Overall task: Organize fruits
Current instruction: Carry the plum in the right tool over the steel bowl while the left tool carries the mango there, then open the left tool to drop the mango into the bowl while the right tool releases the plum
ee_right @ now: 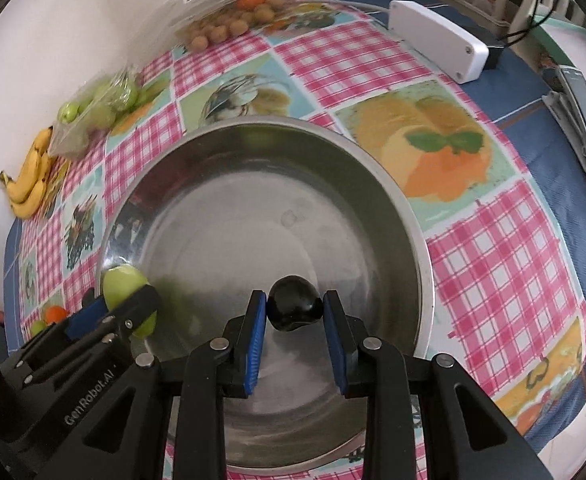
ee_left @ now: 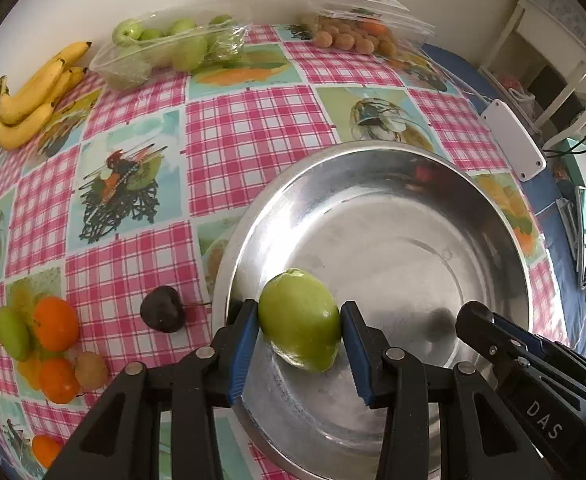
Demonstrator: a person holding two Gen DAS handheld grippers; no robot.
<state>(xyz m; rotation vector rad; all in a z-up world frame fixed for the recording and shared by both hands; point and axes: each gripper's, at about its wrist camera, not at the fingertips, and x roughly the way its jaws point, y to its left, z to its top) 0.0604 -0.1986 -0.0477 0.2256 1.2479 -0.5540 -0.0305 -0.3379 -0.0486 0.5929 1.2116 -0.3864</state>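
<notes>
My left gripper (ee_left: 300,320) is shut on a green fruit (ee_left: 300,320) and holds it over the near left part of a big steel bowl (ee_left: 393,168). The same green fruit (ee_right: 123,282) and left gripper (ee_right: 117,308) show at the bowl's left rim in the right wrist view. My right gripper (ee_right: 295,310) is shut on a dark plum (ee_right: 294,309) above the near part of the steel bowl (ee_right: 413,216). The right gripper's (ee_left: 477,320) tip pokes in from the right in the left wrist view. Nothing lies in the bowl.
On the checked tablecloth lie another dark plum (ee_left: 163,309), oranges (ee_left: 56,323) with small green fruits (ee_left: 12,334), bananas (ee_left: 33,92), a bag of green fruit (ee_left: 165,50) and a bag of brown fruit (ee_left: 357,36). A white box (ee_right: 439,40) sits at the far right.
</notes>
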